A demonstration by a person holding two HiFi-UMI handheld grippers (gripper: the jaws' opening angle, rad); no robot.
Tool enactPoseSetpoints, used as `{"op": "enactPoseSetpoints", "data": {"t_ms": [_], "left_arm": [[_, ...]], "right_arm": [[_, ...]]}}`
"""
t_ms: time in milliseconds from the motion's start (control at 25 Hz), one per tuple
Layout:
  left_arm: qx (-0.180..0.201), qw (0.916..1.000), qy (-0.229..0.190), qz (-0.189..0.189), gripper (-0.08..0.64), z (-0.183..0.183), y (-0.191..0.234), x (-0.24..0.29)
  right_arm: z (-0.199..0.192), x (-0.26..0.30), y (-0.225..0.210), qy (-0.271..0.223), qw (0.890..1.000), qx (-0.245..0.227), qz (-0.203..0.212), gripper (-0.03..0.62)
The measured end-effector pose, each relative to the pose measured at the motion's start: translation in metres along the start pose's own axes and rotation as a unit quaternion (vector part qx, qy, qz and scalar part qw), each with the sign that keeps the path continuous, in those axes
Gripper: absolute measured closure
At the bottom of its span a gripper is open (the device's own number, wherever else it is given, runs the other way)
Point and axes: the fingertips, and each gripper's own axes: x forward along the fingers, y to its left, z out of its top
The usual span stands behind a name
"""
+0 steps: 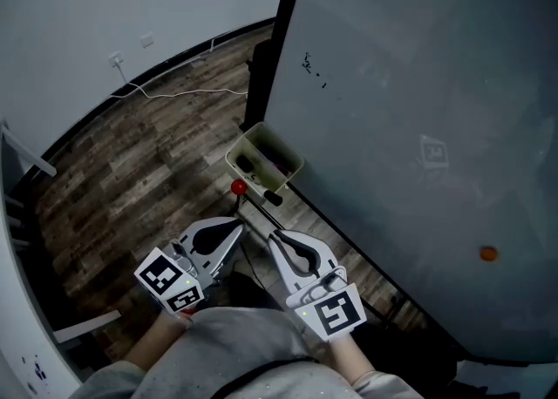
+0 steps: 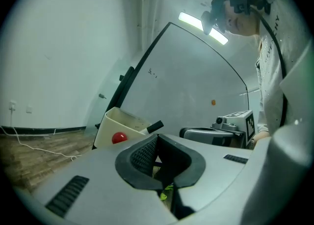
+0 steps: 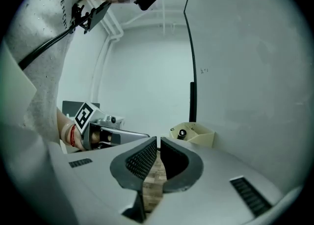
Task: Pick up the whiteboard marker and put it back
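A cream tray hangs on the dark frame at the left edge of the whiteboard, with dark markers inside. Just below it, a black whiteboard marker sticks out next to a red ball. My left gripper is below the ball, its jaws touching at the tips and empty. My right gripper is beside it, short of the marker, with a thin empty gap between its jaws. The left gripper view shows the tray, the ball and the marker's end.
An orange magnet sticks to the board at the lower right. A white cable runs over the wood floor from a wall socket. White furniture edges stand at the left.
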Motion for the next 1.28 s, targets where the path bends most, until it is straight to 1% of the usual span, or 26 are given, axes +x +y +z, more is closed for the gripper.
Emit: {"op": "enactPoseSetpoints", "data": {"t_ms": [200,400,640,800,1280], "left_arm": [[-0.001,1.0,-0.002,-0.005,0.545,-0.005,-0.02,-0.025],[-0.002,1.0,-0.007,-0.004,0.545,-0.01,-0.039,-0.052],[0.003,0.9999,-0.012,-0.002,0.545,-0.014,-0.054,-0.069],[0.004,0.9999,-0.013,-0.001,0.546,-0.017,-0.064,-0.081],[0.004,0.9998,-0.015,-0.009,0.545,-0.025,-0.091,-0.105]], "right_arm": [[0.001,-0.003,0.037,0.0,1.0,0.002,0.003,0.572],[0.005,-0.01,0.069,-0.001,1.0,0.0,0.006,0.572],[0.0,-0.016,0.089,0.0,1.0,0.006,0.004,0.574],[0.0,-0.022,0.101,-0.004,1.0,0.021,-0.001,0.574],[-0.001,-0.043,0.135,-0.001,1.0,0.021,0.0,0.574]]}}
